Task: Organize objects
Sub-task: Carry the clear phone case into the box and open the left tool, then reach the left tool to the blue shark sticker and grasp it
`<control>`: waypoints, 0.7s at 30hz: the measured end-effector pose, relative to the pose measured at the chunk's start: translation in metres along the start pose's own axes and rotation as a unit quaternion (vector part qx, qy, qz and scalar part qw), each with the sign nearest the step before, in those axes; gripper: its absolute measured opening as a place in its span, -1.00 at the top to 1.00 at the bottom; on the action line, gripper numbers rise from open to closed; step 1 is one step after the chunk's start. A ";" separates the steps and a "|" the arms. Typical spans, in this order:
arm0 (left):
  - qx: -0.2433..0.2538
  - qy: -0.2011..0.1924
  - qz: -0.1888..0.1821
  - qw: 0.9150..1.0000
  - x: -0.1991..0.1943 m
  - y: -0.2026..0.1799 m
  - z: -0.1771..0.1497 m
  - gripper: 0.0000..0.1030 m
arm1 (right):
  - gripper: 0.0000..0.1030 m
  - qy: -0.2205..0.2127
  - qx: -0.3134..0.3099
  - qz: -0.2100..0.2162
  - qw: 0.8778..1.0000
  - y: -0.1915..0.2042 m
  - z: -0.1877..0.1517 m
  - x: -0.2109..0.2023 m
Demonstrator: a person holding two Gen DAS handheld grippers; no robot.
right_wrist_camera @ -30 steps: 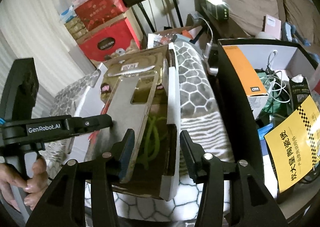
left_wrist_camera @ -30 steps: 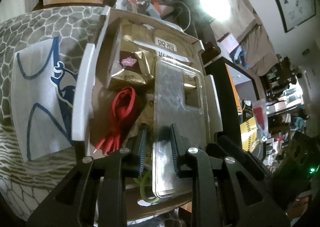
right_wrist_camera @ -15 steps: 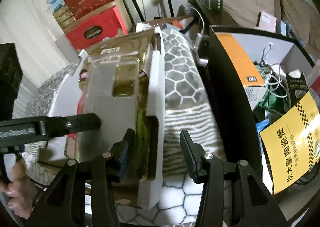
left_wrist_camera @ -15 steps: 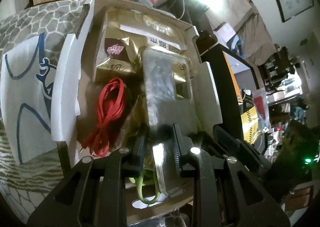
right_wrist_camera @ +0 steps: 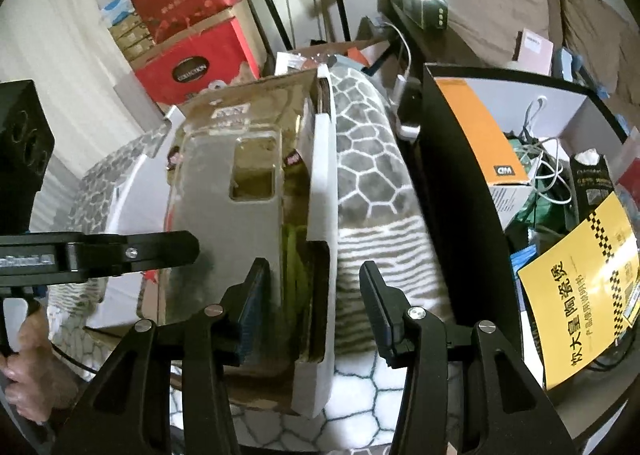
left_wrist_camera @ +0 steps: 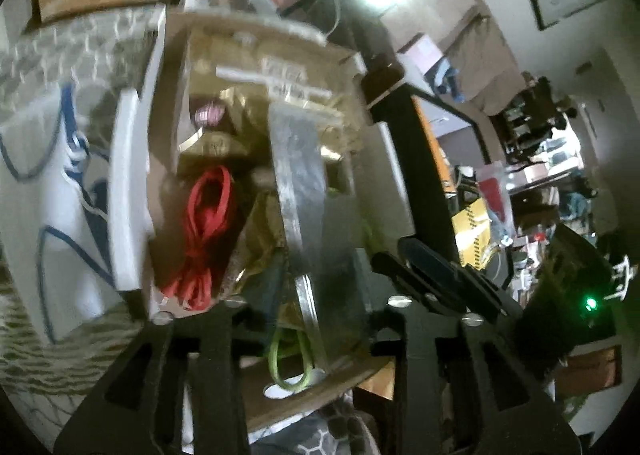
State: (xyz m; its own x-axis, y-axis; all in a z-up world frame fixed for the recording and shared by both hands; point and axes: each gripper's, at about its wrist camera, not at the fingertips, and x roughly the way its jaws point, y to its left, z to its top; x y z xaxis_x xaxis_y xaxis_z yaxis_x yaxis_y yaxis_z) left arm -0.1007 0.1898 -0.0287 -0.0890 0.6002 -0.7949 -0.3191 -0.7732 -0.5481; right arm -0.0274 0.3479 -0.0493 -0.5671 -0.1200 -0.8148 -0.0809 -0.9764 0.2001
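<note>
Clear phone case going into the open cardboard box

Keep the left gripper (left_wrist_camera: 316, 295) clamped on the near end of the translucent, frosted plastic phone case (right_wrist_camera: 224, 207), with its rectangular camera cutout, and lay it flat over the gold packets in the white-edged cardboard box (right_wrist_camera: 320, 183); the right gripper (right_wrist_camera: 316, 311), fingers wide and empty, hovers at the box's near right edge.

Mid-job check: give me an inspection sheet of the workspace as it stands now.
Surface: patterned blanket.
Job's things: open box holding gold packets; clear phone case tilted over it.
Clutter: printed paper beside the box.
Grippers: left gripper shut on the phone case; right gripper open, straddling the box's wall.
Cables: red cable and green cable in the box.
Surroundings: red cartons, black bin, yellow sign.
</note>
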 end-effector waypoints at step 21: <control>-0.003 -0.050 0.129 0.990 -0.054 0.096 0.023 -0.13 | 0.07 0.004 0.000 0.008 1.000 0.003 -0.001 0.002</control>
State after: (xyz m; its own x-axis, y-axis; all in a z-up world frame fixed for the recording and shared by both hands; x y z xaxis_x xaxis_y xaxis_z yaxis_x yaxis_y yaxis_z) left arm -0.1482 0.0877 -0.0322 -0.2604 0.3987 -0.8793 -0.2683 -0.9048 -0.3308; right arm -0.0281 0.3449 -0.0511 -0.5624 -0.1366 -0.8155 -0.0728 -0.9743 0.2134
